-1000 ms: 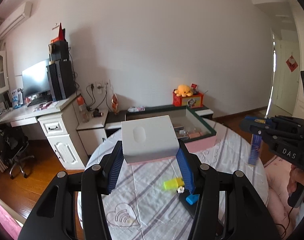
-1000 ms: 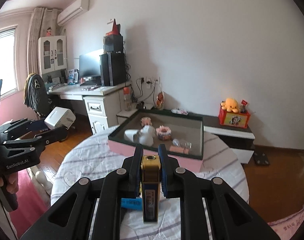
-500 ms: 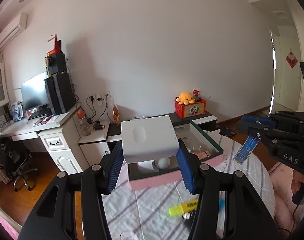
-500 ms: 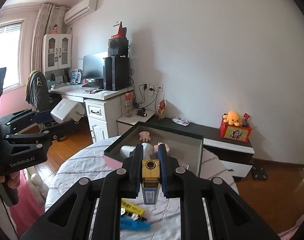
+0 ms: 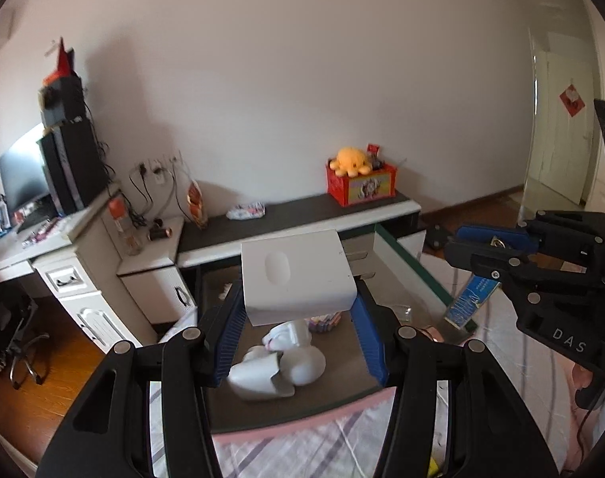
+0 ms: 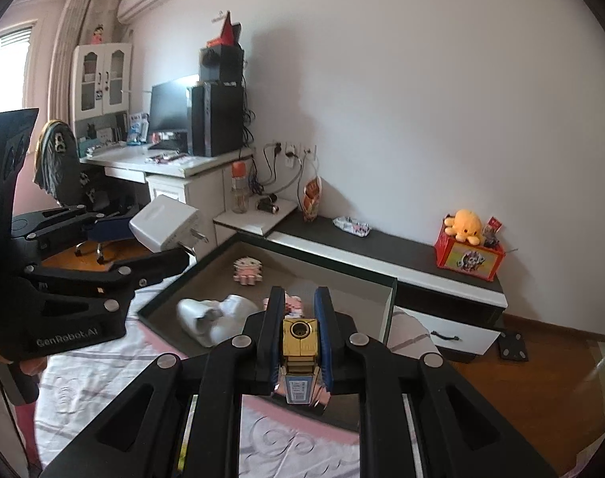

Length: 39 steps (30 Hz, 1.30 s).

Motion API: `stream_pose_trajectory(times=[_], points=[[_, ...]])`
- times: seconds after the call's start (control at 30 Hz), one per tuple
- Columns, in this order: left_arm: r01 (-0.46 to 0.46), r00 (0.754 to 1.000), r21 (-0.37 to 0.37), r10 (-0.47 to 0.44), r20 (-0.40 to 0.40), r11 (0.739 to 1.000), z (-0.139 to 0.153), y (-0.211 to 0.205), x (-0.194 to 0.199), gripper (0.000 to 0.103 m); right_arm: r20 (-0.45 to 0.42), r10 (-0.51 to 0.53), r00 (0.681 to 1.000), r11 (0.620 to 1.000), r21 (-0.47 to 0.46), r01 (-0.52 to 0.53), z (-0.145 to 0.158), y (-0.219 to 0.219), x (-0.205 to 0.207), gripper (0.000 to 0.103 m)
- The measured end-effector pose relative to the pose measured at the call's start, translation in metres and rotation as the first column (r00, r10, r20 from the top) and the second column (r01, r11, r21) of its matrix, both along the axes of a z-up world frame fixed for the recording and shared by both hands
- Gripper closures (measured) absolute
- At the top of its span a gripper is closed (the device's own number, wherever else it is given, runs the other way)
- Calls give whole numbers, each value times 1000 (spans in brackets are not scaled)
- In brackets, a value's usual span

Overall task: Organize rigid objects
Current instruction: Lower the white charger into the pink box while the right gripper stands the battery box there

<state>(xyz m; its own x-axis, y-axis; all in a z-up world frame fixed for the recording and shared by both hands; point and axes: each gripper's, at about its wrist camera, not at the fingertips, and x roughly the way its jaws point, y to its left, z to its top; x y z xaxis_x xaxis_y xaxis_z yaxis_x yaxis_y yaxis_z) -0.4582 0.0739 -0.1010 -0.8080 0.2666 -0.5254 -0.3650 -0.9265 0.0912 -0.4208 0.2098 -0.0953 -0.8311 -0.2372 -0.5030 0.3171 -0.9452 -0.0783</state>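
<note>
My left claw (image 5: pixel 298 342) was clenched on the white adapter (image 5: pixel 296 275), my right claw (image 6: pixel 300 338) on the slim gold-and-blue box (image 6: pixel 300 358); just beyond both, the tray (image 6: pixel 388 310) on the bench held white pieces (image 5: pixel 278 366); neither load was dropped in yet.

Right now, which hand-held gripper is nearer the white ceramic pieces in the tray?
Left. The left hand-held gripper, holding the white plug adapter, hangs directly over the white ceramic pieces. The right hand-held gripper, clamping the gold-and-blue box, is off to their side.

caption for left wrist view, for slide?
Left gripper holds a white plug adapter above the open storage box; right gripper carries a blue-and-gold lighter.
</note>
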Motion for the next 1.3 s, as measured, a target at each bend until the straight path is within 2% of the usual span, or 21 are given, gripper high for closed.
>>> stream_pose_trajectory(times=[0.17, 0.4, 0.5, 0.7, 0.8, 0.87, 0.97, 1.17, 1.27, 1.3], points=[[19, 996, -9, -18, 84, 1000, -34, 22, -41, 50, 64, -18, 998, 1000, 1, 18, -29, 9, -46, 87], [38, 987, -16, -35, 154, 999, -71, 37, -61, 50, 124, -53, 991, 999, 15, 51, -62, 21, -88, 88], [20, 990, -40, -14, 143, 999, -80, 40, -60, 50, 128, -66, 990, 998, 9, 65, -63, 24, -98, 87], [0, 994, -11, 1, 112, 1000, -79, 35, -55, 49, 121, -75, 990, 997, 27, 72, -69, 20, -111, 87], [-28, 995, -23, 30, 97, 999, -78, 32, -57, 40, 119, -75, 990, 997, 31, 72, -74, 17, -117, 87], [-48, 996, -37, 51, 79, 998, -78, 30, -53, 27, 135, -71, 988, 997, 37, 67, -79, 15, -119, 87], [-77, 995, -33, 79, 64, 996, -76, 25, -51, 19, 145, -73, 987, 997, 42, 67, -80, 14, -120, 87], [-107, 993, -43, 109, 46, 993, -76, 20, -49, 9, 137, -76, 988, 997, 36, 72, -81, 15, -117, 87], [-116, 992, -43, 118, 41, 992, -78, 19, -50, 4, 133, -71, 989, 997, 11, 70, -80, 17, -116, 69], [-117, 992, -44, 119, 39, 992, -78, 19, -49, 4, 133, -68, 989, 998, 4, 68, -80, 17, -115, 58]])
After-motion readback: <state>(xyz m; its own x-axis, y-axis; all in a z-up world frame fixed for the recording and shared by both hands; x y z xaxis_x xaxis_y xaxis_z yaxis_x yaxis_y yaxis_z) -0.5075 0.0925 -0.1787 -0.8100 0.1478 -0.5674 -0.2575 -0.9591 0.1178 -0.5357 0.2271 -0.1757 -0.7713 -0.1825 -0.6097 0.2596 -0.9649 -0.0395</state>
